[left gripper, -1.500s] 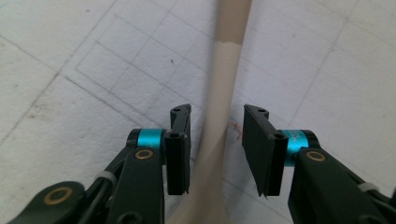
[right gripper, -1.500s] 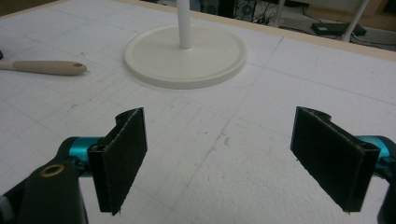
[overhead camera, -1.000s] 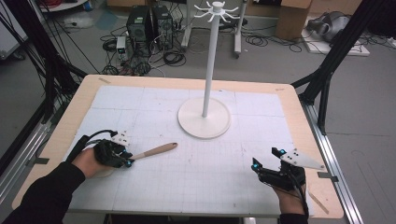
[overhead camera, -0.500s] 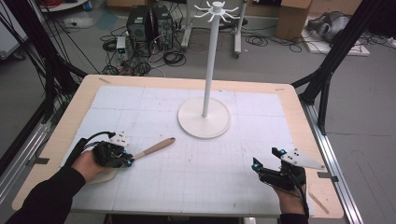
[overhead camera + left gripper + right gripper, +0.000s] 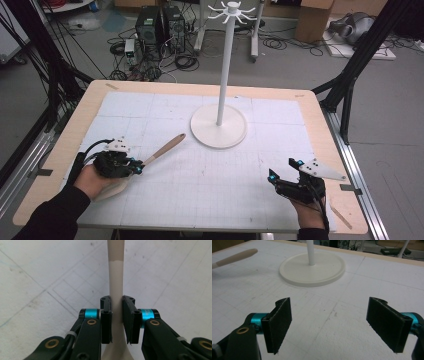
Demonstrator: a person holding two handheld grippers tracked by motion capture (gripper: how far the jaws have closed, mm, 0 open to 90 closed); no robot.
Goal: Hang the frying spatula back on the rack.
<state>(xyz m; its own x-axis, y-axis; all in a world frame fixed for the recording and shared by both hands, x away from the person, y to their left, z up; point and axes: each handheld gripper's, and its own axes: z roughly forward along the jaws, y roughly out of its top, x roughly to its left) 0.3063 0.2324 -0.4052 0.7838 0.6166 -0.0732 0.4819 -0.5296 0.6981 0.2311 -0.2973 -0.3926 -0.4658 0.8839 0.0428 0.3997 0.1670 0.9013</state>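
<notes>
A spatula (image 5: 165, 147) with a wooden handle and a cream head lies slanted at the table's left, handle end toward the white stand (image 5: 218, 127). My left gripper (image 5: 137, 165) is shut on its cream neck. In the left gripper view the jaws press both sides of the spatula (image 5: 115, 277), and the left gripper (image 5: 116, 305) is over the white mat. The cream head pokes out under the left hand. My right gripper (image 5: 282, 169) stands open near the front right; in its own view the right gripper (image 5: 329, 315) has nothing between its pads.
The stand's round base (image 5: 312, 268) and tall pole with hooks on top sit at the mat's middle back. The spatula's handle end (image 5: 234, 256) shows far left in the right gripper view. A small wooden stick (image 5: 341, 216) lies by the front right table edge.
The spatula's handle end has swung up and away from the person, toward the stand, with my left gripper still shut on it. The right gripper has stayed in place.
</notes>
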